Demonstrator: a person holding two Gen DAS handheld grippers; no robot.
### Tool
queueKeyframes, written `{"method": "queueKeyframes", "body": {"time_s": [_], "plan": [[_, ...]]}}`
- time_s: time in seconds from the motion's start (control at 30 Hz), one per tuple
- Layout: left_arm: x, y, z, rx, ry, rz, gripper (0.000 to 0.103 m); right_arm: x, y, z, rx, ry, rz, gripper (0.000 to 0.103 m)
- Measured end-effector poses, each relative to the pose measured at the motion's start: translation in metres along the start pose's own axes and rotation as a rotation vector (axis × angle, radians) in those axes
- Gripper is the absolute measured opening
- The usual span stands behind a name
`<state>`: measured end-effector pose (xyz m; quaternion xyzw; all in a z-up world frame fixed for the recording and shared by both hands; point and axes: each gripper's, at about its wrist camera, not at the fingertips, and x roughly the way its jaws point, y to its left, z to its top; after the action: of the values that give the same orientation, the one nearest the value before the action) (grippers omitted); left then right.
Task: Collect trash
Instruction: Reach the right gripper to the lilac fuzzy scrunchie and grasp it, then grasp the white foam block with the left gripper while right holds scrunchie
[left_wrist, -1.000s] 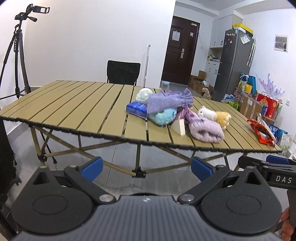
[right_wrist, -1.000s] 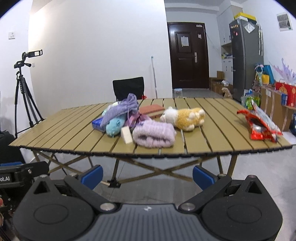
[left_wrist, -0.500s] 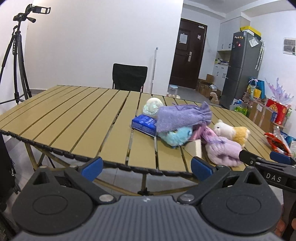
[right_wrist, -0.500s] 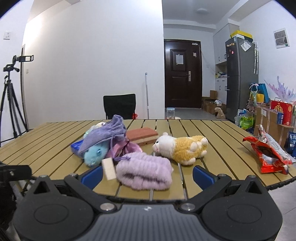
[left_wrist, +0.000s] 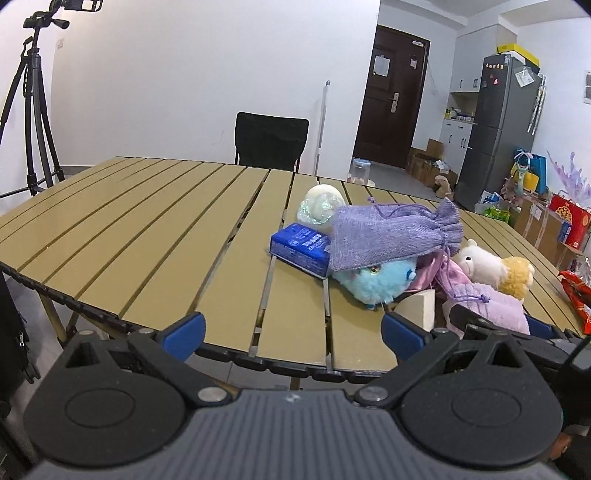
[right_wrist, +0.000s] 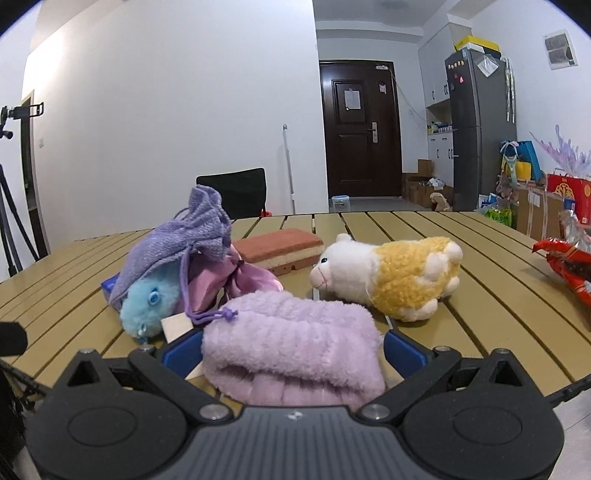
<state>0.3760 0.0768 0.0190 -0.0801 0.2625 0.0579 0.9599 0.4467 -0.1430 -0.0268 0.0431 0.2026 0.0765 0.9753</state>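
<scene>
My right gripper (right_wrist: 291, 354) spread wide round fluffy lilac pouch (right_wrist: 291, 343) at table (left_wrist: 147, 236) front edge — red wrapper (right_wrist: 565, 266) far right. Left gripper (left_wrist: 291, 328) wide, empty, bare slats ahead.

White walls enclose the room. A slatted tan worktop (left_wrist: 147, 229) fills the foreground, a black chair (left_wrist: 271, 142) behind it. A dark brown door (right_wrist: 360, 133), grey refrigerator (right_wrist: 480, 129) and tripod (left_wrist: 29, 110) stand beyond.
</scene>
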Motion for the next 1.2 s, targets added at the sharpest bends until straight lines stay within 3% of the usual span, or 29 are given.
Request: {"method": "queueKeyframes", "body": {"time_s": [0.23, 0.3, 0.43, 0.57, 1.0, 1.2], "plan": [[0.004, 0.001, -0.001, -0.024, 0.022, 0.001, 0.103, 0.003, 0.001, -0.001, -0.001, 0.004, 0.019, 0.081], [0.004, -0.001, -0.001, -0.026, 0.022, -0.003, 0.103, -0.003, 0.001, -0.001, -0.015, -0.006, 0.024, 0.067], [0.007, -0.01, -0.001, -0.033, 0.026, -0.014, 0.103, -0.015, 0.0, 0.003, -0.036, -0.015, 0.032, 0.051], [0.012, -0.025, -0.002, -0.029, 0.029, -0.029, 0.103, -0.03, -0.012, 0.005, -0.016, -0.046, 0.075, 0.023], [0.041, -0.091, -0.013, 0.032, 0.022, -0.042, 0.103, -0.063, -0.072, 0.008, 0.058, -0.091, 0.021, 0.019], [0.061, -0.116, -0.018, 0.098, 0.009, 0.015, 0.084, -0.07, -0.09, 0.008, 0.075, -0.095, 0.016, 0.019]]}}
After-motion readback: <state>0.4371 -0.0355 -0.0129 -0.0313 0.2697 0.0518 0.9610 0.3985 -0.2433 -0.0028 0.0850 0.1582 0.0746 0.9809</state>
